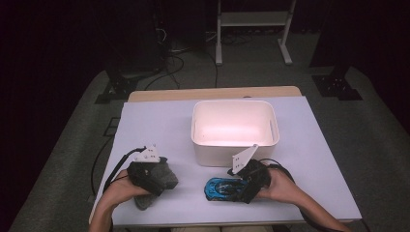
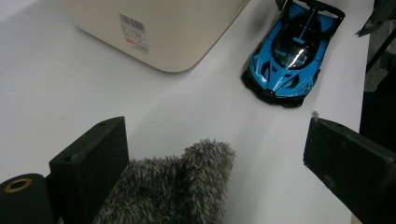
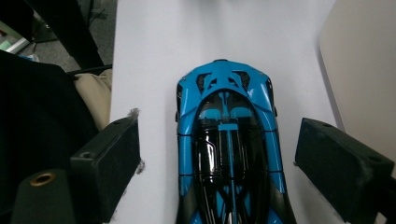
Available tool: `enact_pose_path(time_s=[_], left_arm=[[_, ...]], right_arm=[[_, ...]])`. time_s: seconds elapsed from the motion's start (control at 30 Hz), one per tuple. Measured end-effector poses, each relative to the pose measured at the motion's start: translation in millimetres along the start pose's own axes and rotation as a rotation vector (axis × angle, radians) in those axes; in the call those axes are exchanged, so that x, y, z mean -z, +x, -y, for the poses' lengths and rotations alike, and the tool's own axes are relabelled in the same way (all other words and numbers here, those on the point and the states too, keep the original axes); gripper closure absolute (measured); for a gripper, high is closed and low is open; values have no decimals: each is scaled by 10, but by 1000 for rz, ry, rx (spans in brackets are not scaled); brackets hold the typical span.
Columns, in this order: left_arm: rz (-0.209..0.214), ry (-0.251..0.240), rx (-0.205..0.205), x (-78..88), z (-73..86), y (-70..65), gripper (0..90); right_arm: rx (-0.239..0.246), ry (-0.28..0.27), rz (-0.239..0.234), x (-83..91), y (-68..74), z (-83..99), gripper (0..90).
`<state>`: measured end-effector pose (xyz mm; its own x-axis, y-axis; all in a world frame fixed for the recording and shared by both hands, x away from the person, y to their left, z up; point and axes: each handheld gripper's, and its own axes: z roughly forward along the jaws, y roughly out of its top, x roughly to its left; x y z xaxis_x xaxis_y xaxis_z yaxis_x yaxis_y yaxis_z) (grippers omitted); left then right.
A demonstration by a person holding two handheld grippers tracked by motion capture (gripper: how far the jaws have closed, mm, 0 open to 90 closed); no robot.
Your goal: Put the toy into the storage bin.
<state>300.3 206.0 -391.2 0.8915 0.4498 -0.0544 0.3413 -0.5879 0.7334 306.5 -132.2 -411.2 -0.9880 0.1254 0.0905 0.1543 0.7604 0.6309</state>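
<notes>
A blue and black toy car [image 1: 221, 188] lies on the white table near the front edge, its length running left to right. My right gripper [image 1: 245, 186] is open and straddles the car's rear. In the right gripper view the car [image 3: 229, 140] sits between the two jaws with a gap on each side of my right gripper [image 3: 219, 133]. My left gripper [image 1: 157, 183] is open over a grey fuzzy cloth [image 1: 169, 180]. In the left gripper view the cloth [image 2: 177, 186] lies between the wide-spread jaws, against the left one, and the car [image 2: 292, 51] sits ahead.
An empty white bin [image 1: 227, 154] stands at the middle of the table, just behind the car, and also appears in the gripper views [image 2: 154, 28] [image 3: 364, 65]. The table's front edge [image 1: 232, 223] is close to both hands. Cables trail off the left side.
</notes>
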Motion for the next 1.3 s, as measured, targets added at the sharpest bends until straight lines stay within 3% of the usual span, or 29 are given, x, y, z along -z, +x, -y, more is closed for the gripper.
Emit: enact_pose_path(time_s=[1.3], left_arm=[[11,12,-8,-11,5,-9,63]], right_arm=[[9,55,23,-331,-67,160,120]])
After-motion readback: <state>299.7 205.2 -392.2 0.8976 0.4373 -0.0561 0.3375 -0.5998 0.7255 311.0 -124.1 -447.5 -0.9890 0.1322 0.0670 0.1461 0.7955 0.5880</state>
